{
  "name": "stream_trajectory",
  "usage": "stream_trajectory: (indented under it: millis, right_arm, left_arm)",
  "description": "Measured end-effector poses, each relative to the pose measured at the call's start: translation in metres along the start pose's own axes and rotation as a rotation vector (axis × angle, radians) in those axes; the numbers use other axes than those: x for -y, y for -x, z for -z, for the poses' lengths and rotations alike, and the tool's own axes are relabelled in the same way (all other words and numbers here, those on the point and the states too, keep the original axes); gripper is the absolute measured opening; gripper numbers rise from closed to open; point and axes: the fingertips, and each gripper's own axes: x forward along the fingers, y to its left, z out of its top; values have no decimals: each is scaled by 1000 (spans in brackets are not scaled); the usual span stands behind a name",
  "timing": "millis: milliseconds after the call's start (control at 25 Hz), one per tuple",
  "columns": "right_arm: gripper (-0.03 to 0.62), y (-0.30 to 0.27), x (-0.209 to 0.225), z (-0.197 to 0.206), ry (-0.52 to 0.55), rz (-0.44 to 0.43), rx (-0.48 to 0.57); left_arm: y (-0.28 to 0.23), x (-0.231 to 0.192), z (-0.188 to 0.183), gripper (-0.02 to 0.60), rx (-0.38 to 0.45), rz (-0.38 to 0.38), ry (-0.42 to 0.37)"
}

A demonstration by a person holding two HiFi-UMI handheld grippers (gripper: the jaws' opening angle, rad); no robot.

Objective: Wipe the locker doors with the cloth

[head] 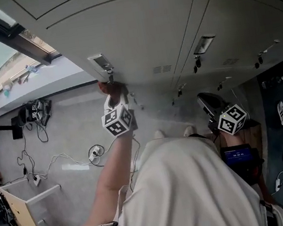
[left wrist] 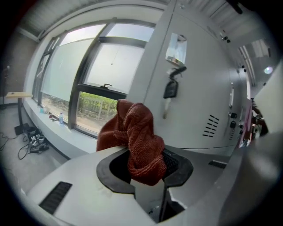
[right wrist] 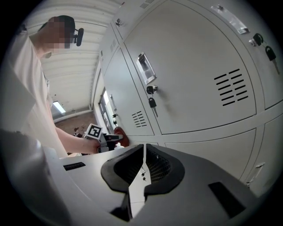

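My left gripper [head: 114, 99] is raised to the grey locker door [head: 134, 36], just below its recessed handle [head: 100, 63]. It is shut on a bunched rust-red cloth [left wrist: 139, 141], whose loose end sticks out past the jaws toward the door. In the left gripper view [left wrist: 148, 161] a key [left wrist: 170, 90] hangs in the lock under a label holder [left wrist: 177, 48]. My right gripper [head: 207, 102] hangs lower to the right, away from the doors, shut and empty [right wrist: 143, 165]. From the right gripper view the left gripper [right wrist: 106, 137] and the cloth [right wrist: 120, 134] show against the lockers.
More locker doors [right wrist: 190, 66] with vents [right wrist: 230, 86], handles [right wrist: 146, 68] and hanging keys [right wrist: 151, 102] run along the wall. A large window [left wrist: 75, 84] with a sill lies to the left. Cables [head: 58, 160] and a wooden frame [head: 24, 213] lie on the floor.
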Motion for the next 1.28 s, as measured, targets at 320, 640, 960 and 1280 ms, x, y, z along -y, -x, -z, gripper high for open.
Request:
stream_trajectory:
  millis: [320,640,960,1280]
  right_arm:
    - [29,14,30,-14,10,-16,1]
    - [29,24,54,-17,16,-28,0]
    - [29,34,67,-18,-19,-22,15]
    - [29,16,57,-10,-68,-74,13]
  left_arm:
    - [-26,128,41,112,-97,219,-34]
    - [-47,218,84,112,-256,437,-49]
    - [-33,235,50,114,-186,487,4]
    - [-2,270,-30,114,20,687,74]
